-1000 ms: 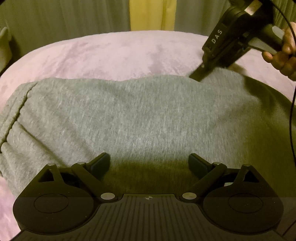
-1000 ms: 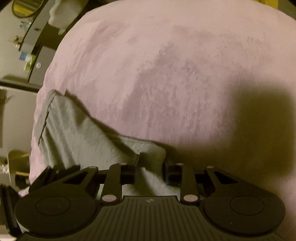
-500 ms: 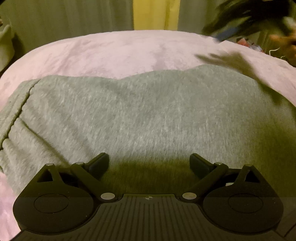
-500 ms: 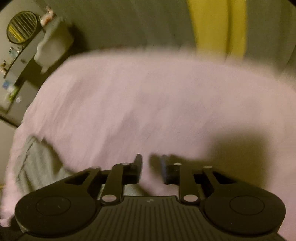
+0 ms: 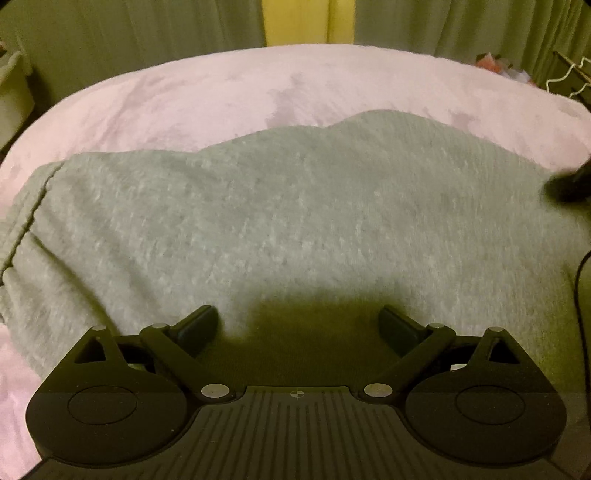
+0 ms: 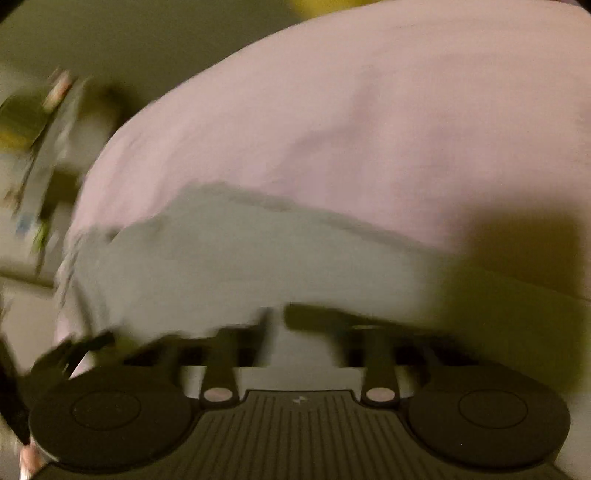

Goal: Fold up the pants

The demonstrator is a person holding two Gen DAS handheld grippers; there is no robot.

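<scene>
Pink plush bedding point(image 5: 229, 96) covers the bed, with green curtains point(image 5: 129, 33) behind it. On that cover lie the grey sweatpants point(image 5: 280, 221), spread wide, their ribbed waistband point(image 5: 18, 236) at the left edge. Over their near edge hangs the left gripper point(image 5: 299, 325), fingers spread wide with nothing between them. Blurred in its own view, the right gripper point(image 6: 277, 321) has just been closing to a narrow gap; only grey fabric shows behind that gap, nothing pinched.
</scene>
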